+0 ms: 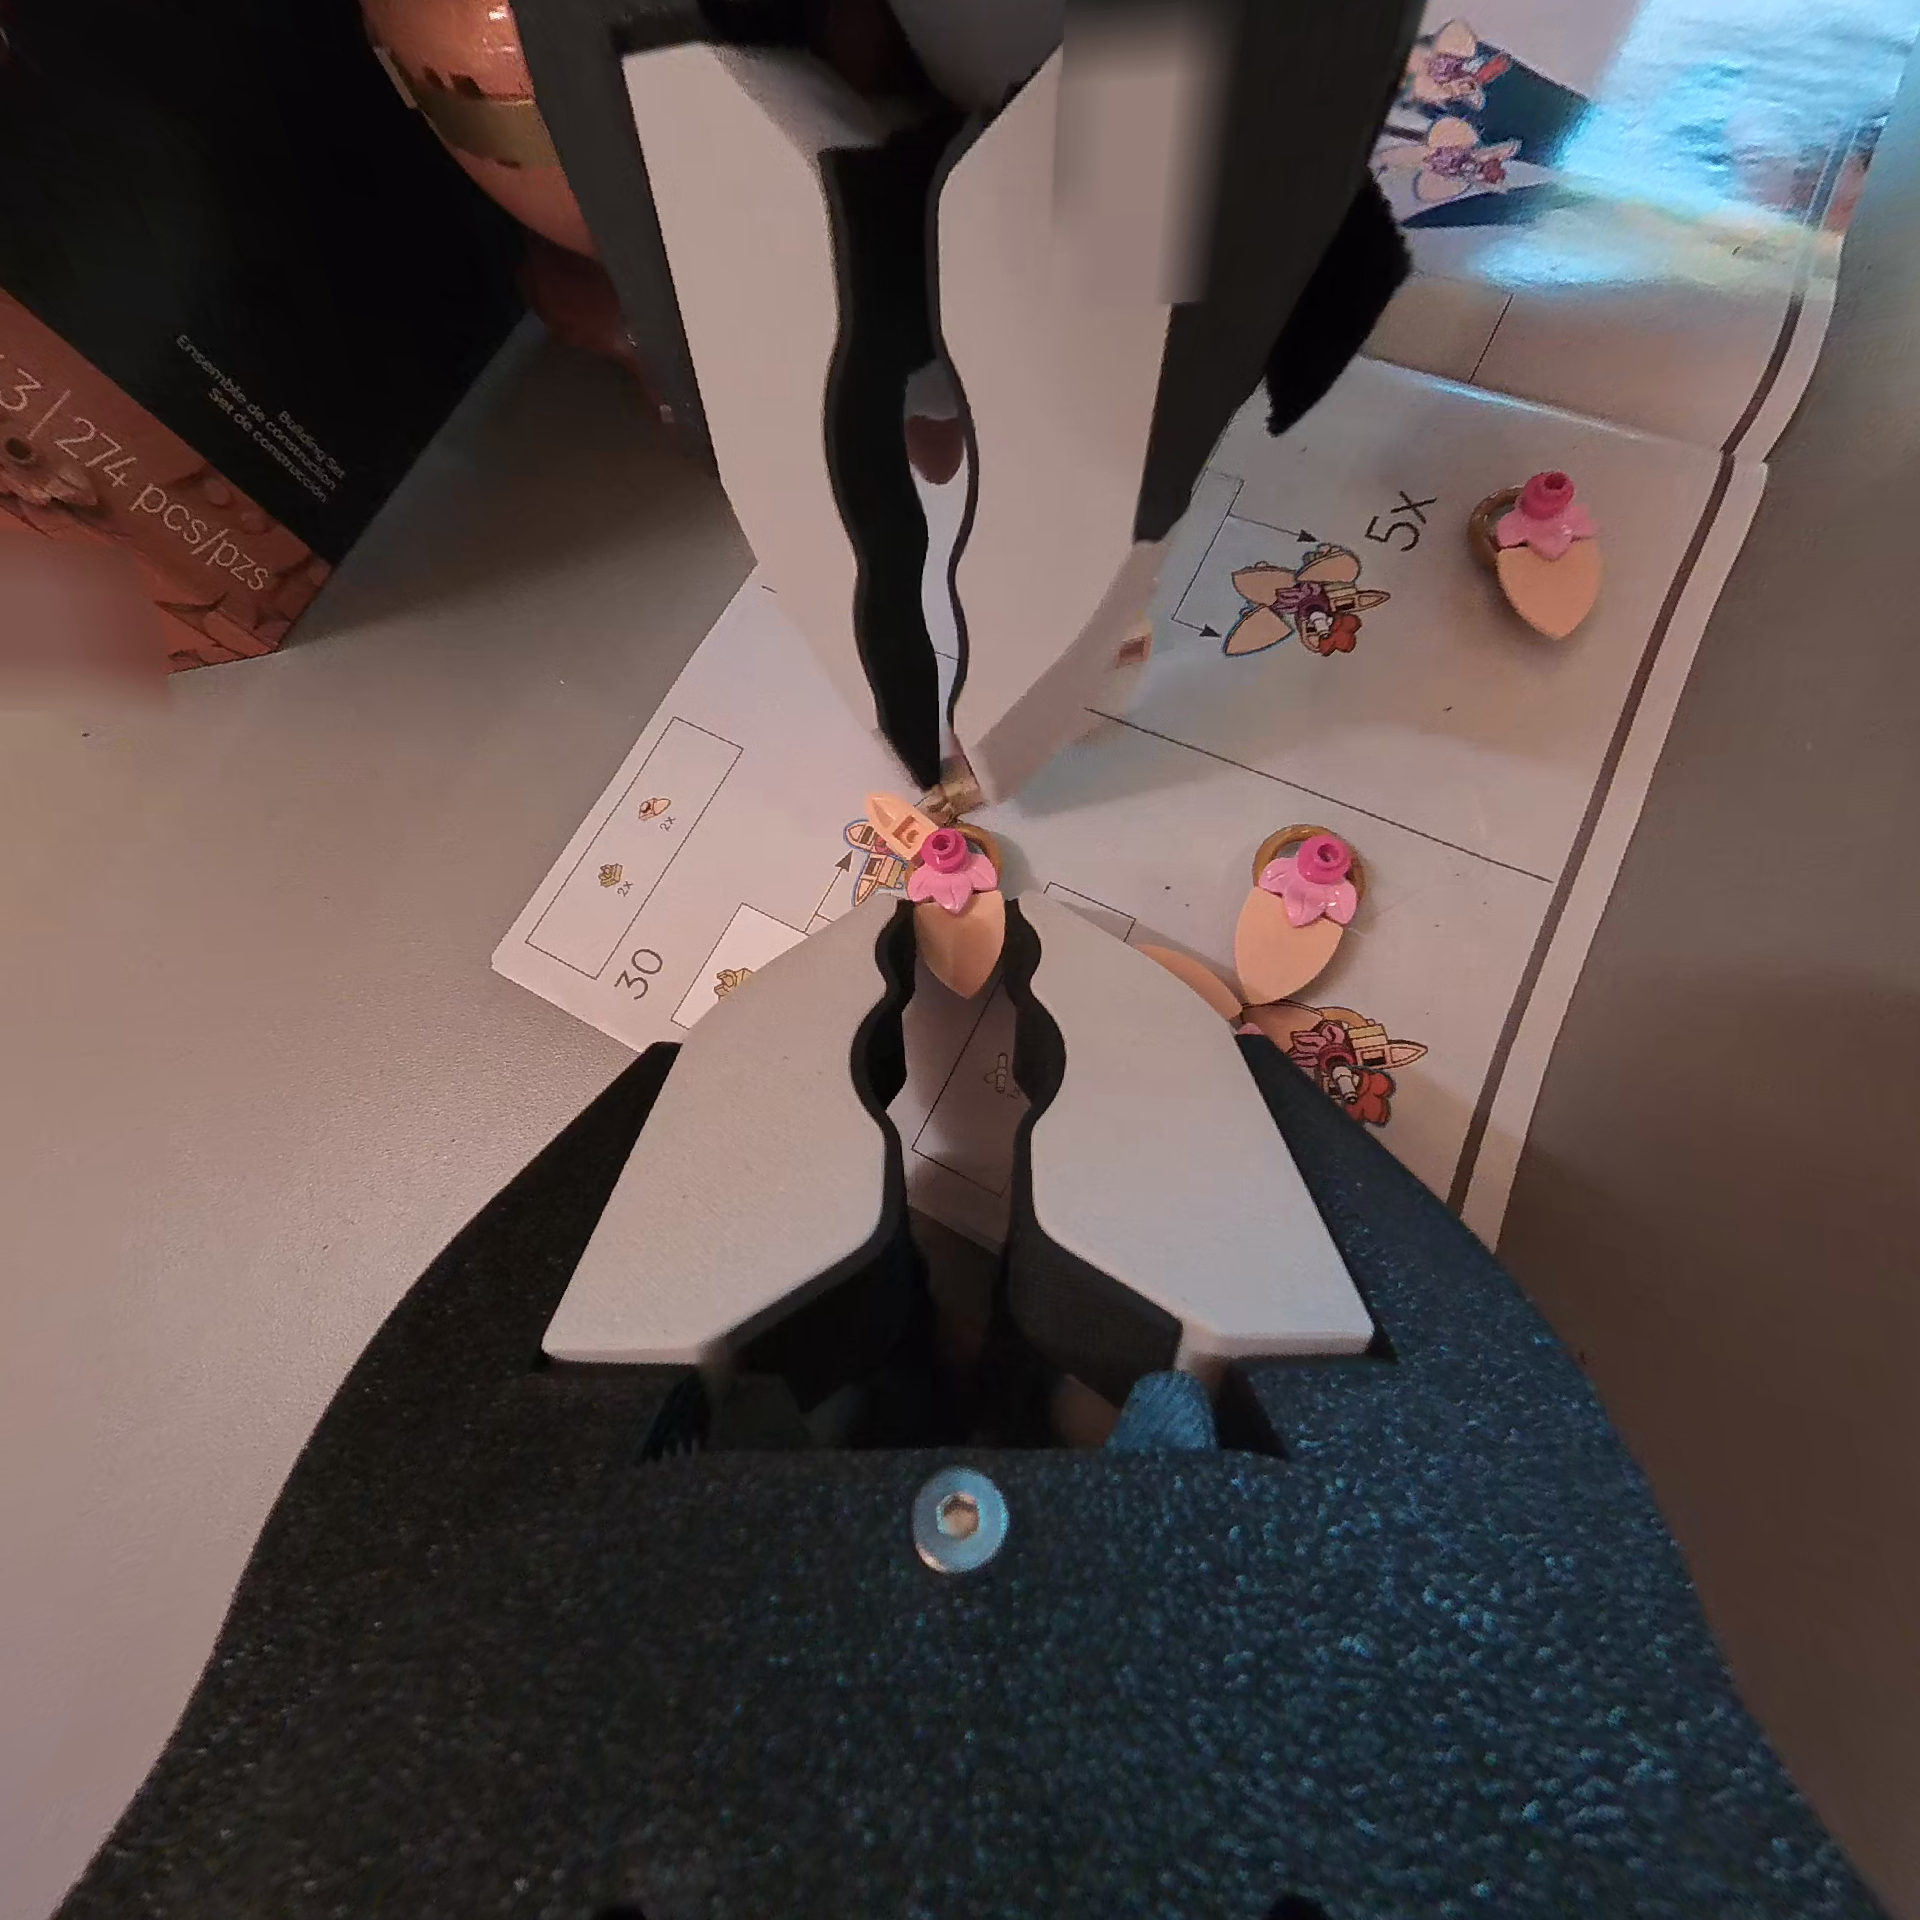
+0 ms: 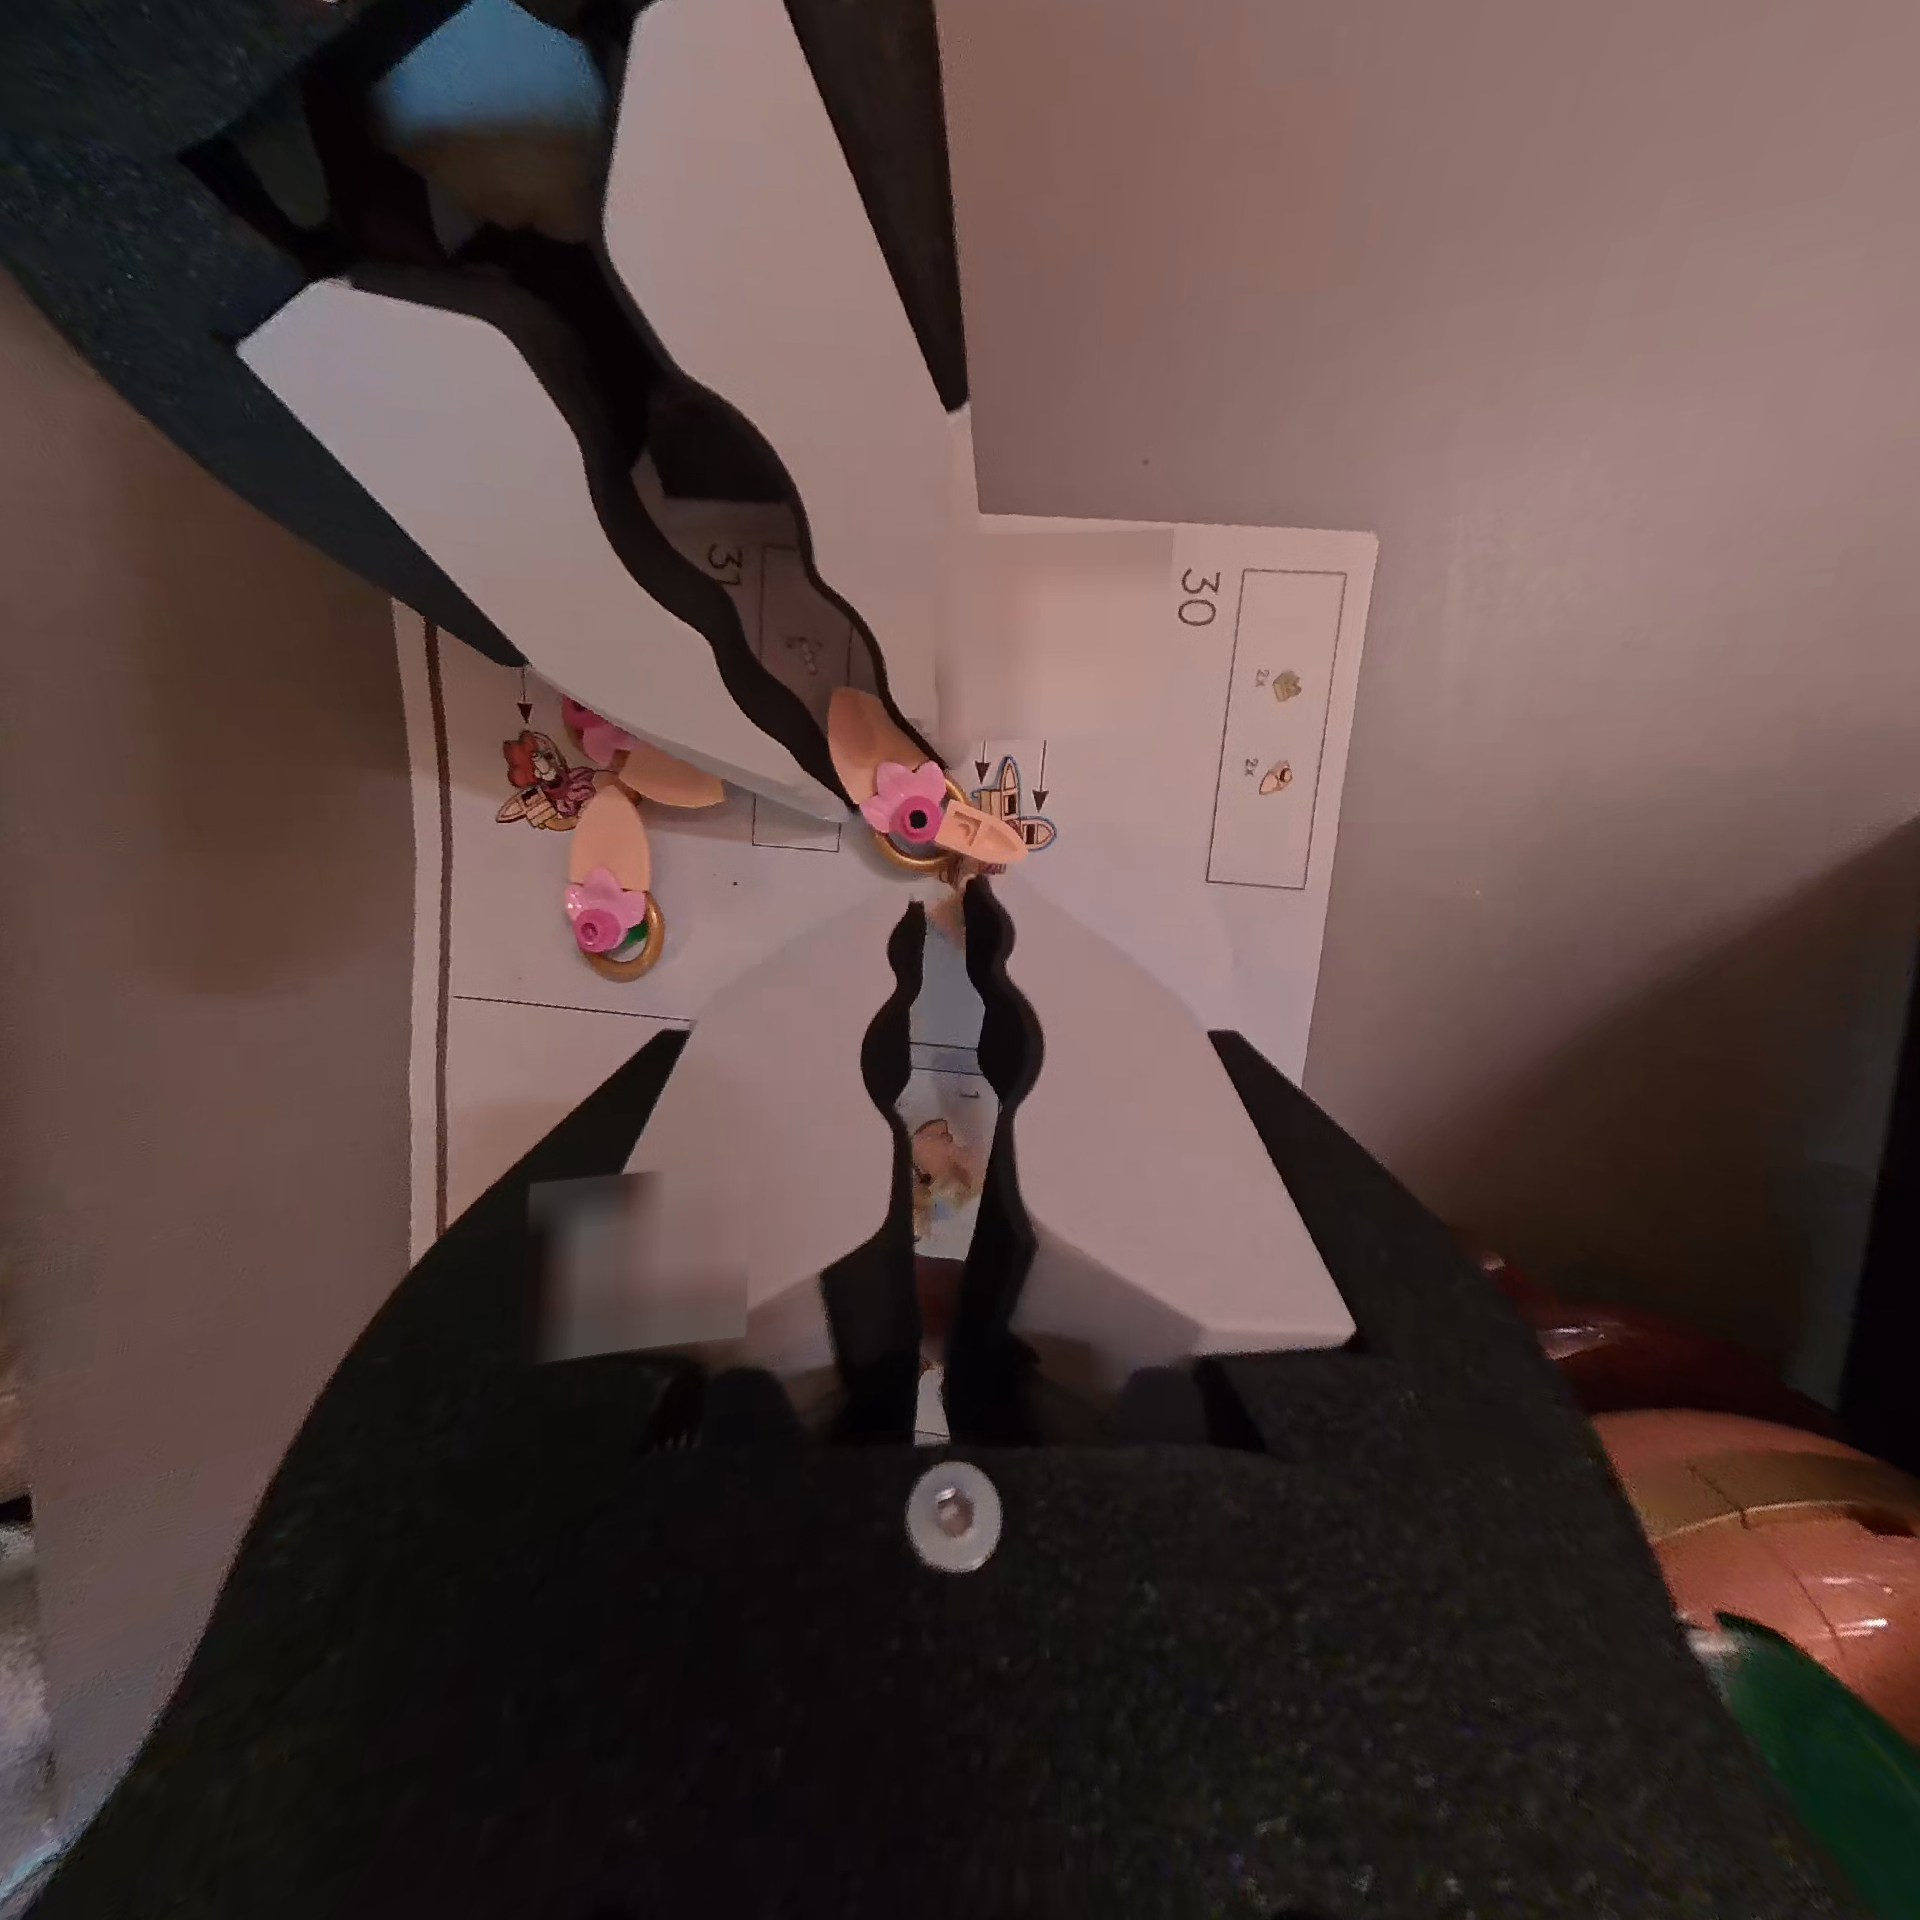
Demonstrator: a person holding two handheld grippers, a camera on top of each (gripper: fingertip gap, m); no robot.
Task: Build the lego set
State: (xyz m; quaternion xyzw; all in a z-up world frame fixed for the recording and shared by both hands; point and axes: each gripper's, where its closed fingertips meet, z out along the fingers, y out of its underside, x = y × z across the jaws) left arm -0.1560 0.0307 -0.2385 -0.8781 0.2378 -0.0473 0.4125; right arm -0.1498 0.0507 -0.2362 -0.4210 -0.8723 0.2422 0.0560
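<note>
From the left wrist view, the left gripper (image 1: 961, 935) is squeezed almost shut on a little flower piece (image 1: 958, 925). It pinches the peach petal, and the pink flower with its dark pink knob pokes out past the tips. The right gripper (image 1: 951, 774) comes in from the far side. Its tips are nearly closed on a tiny tan brick (image 1: 956, 795). A small peach wedge (image 1: 896, 819) sits just left of that brick, touching the flower piece. All this hangs over the paper booklet (image 1: 1351, 883). Two finished flower pieces lie on the booklet to the right, one near (image 1: 1299, 909) and one far (image 1: 1538, 551). A dark box (image 1: 208, 436) stands far to the left on the table (image 1: 260, 1039).

From the right wrist view, the right gripper (image 2: 940, 899) is almost shut, with only a thin gap, and a bit of tan shows between the tips. The left gripper (image 2: 883, 795) reaches in from the far left, holding the flower piece (image 2: 904, 805) by its petal. A gold ring shows under the pink flower, and the peach wedge (image 2: 987, 836) lies beside it.

I think the step is pushing the tiny part onto the flower piece. To do it well, hold the petal steady, line the small part up straight with its spot, then press gently. Too hard a push could pop the piece out sideways.
</note>
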